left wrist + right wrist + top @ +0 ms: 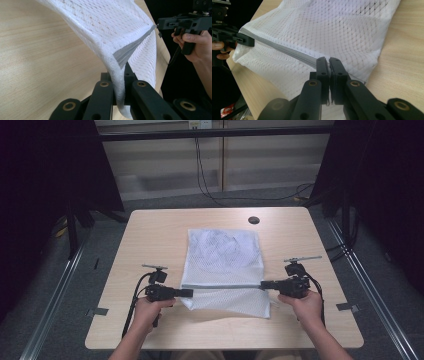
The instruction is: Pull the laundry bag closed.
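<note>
No brand or writing can be read on anything here; a small red-and-white scrap (227, 110) at the bottom left corner of the right gripper view is too blurred to make out.

A white mesh bag (224, 251) lies on the pale wooden bench (150, 235), its far part flat and its near part lifted. A grey strip (225, 286) runs across the bag, pulled into a straight line between the two grippers. The near end of the bag folds under the strip and rests on the bench; what is under it is hidden. Dark smudges show through the mesh at the far end, and it is not clear what they are.

The left gripper (189, 293) has its fingers (100, 97) closed on the left end of the bag, the white mesh bunched between them and the end of the grey strip just above. The right gripper (263, 285) has its fingers (322, 72) pressed nearly together on the right end of the strip, with only a thin dark slit between them.

A hand (149, 311) holds each gripper from the near edge of the bench; the right hand (306, 305) is partly covered by its gripper. A dark round hole (254, 220) sits near the far edge of the bench, well apart from the bag. Black cables (205, 175) hang down the wall behind.
</note>
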Available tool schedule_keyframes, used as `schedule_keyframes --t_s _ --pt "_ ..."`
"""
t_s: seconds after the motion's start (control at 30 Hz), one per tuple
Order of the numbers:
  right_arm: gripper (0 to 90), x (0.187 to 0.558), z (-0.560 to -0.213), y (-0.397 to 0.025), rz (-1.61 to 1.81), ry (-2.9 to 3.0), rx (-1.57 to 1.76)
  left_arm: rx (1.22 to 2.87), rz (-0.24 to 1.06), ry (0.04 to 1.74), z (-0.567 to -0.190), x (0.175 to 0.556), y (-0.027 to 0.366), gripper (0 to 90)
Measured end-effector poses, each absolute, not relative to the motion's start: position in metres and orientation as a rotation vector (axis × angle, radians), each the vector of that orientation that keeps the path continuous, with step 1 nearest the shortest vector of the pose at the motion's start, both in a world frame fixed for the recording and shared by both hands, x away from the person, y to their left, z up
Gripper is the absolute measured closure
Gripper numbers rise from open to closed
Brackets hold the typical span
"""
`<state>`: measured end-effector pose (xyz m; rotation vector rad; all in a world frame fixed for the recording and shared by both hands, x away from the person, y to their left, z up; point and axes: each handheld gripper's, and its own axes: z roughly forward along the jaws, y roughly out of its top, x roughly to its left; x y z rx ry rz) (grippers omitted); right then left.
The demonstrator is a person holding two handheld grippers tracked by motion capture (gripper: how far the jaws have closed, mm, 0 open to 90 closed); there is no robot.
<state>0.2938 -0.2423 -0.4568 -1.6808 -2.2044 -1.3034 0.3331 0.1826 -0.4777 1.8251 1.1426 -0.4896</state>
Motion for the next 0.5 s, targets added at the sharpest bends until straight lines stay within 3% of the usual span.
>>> schedule_keyframes --t_s 0.5 --pt "87.1 0.289 -0.459 -0.260 -1.304 -2.178 -1.753 1.840 -0.501 1.134 -0.479 0.332 0.180 90.0"
